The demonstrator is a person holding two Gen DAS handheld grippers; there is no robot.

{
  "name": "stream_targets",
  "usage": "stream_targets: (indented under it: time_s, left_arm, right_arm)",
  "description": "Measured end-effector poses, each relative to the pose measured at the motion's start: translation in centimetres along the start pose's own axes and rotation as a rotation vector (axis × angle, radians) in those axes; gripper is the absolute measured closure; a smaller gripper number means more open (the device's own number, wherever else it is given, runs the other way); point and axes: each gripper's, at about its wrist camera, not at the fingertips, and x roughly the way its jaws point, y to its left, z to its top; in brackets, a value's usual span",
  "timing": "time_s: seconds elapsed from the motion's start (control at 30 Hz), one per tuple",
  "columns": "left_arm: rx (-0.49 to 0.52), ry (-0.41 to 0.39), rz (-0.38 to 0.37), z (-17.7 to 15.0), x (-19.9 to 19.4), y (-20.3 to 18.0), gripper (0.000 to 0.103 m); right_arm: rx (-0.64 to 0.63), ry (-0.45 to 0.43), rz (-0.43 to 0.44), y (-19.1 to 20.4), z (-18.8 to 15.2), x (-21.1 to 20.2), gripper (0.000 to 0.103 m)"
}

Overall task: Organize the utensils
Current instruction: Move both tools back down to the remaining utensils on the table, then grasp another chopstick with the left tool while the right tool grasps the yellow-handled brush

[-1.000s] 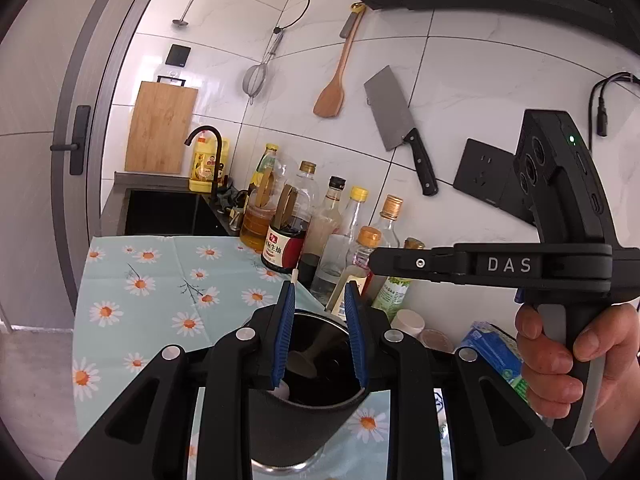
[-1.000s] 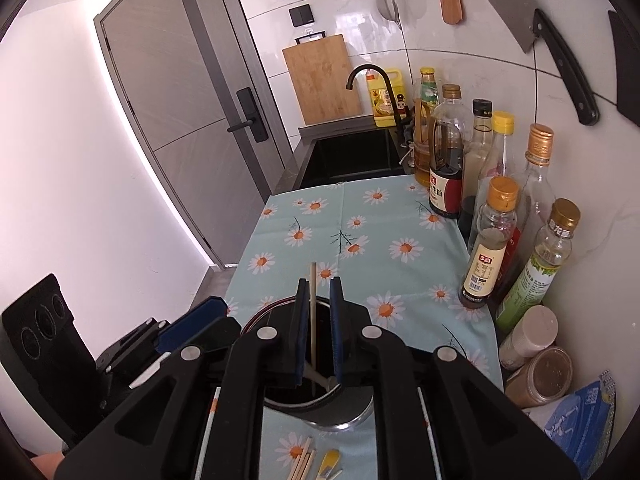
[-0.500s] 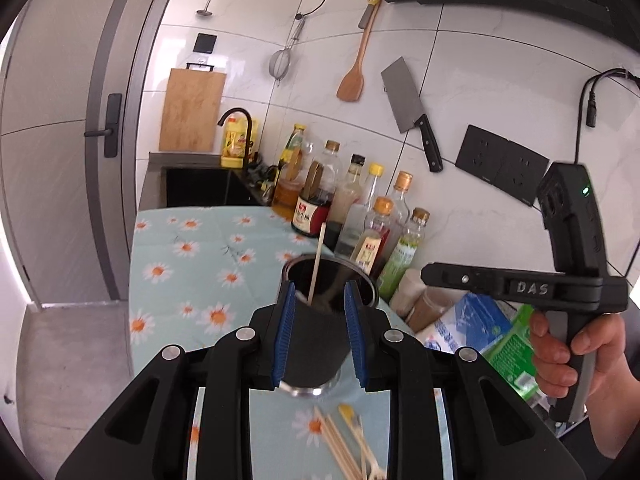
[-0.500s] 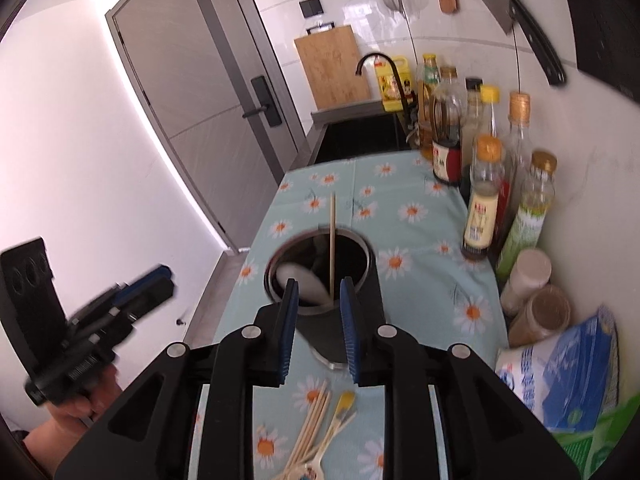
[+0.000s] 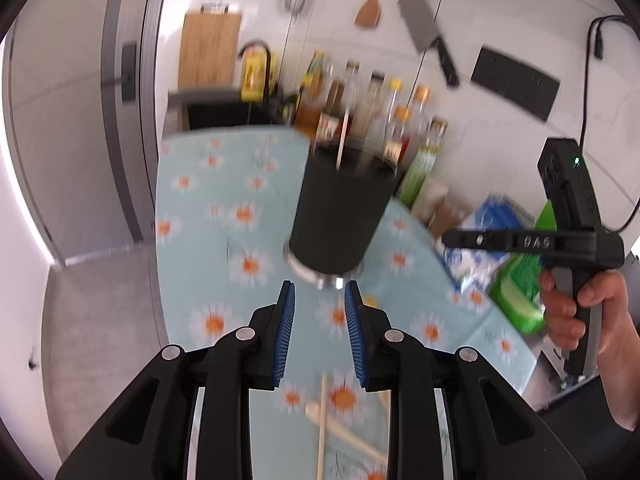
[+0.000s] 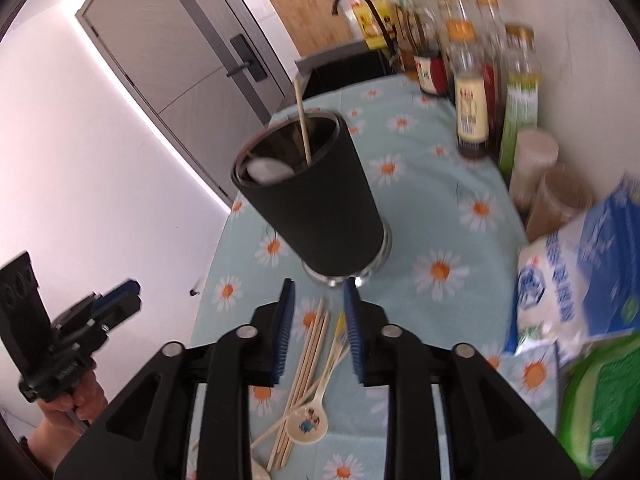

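Standing on daisy cloth (image 6: 436,184): black holder (image 6: 320,204) | bottles (image 6: 472,92) by tiled wall | both tools spread

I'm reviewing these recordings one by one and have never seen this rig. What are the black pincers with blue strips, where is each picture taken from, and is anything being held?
There is no robot here. A person holds a hand-operated gripper in each hand, and a fisheye camera on each one looks forward along its two blue-padded fingers. One picture is from the left gripper, the other from the right gripper. Each view also catches the other gripper off to the side, with the person's hand on it.

On the daisy cloth stands a black holder with one chopstick and a white spoon inside. Loose chopsticks and another spoon lie in front of it. Bottles line the wall.

Both grippers are open and hold nothing.
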Motion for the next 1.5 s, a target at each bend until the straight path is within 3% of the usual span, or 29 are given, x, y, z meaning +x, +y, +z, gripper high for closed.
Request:
stream_targets:
  time_s: [0.37, 0.53, 0.83, 1.17, 1.5]
  left_arm:
    - [-0.037, 0.233, 0.003, -5.7, 1.8, 0.7, 0.078]
    - [-0.035, 0.306, -0.003, -7.6, 2.4, 0.4, 0.073]
    - [-0.008, 0.439, -0.024, -9.6, 4.0, 0.1, 0.073]
    - [0.051, 0.539, -0.017, -10.2, 6.0, -0.3, 0.073]
    - [0.081, 0.602, 0.017, -10.0, 7.6, -0.8, 0.073]
  right_arm:
    - [0.055, 0.155, 0.022, -1.1, -4.6, 3.9, 0.074]
    - [0.078, 0.202, 0.038, -1.4, -5.6, 5.2, 0.074]
    - [0.114, 0.282, 0.061, -2.0, -6.2, 7.6, 0.074]
    - [0.199, 0.376, 0.147, -3.4, -6.2, 10.4, 0.074]
    - [0.17, 0.397, 0.198, -4.3, -5.6, 11.8, 0.075]
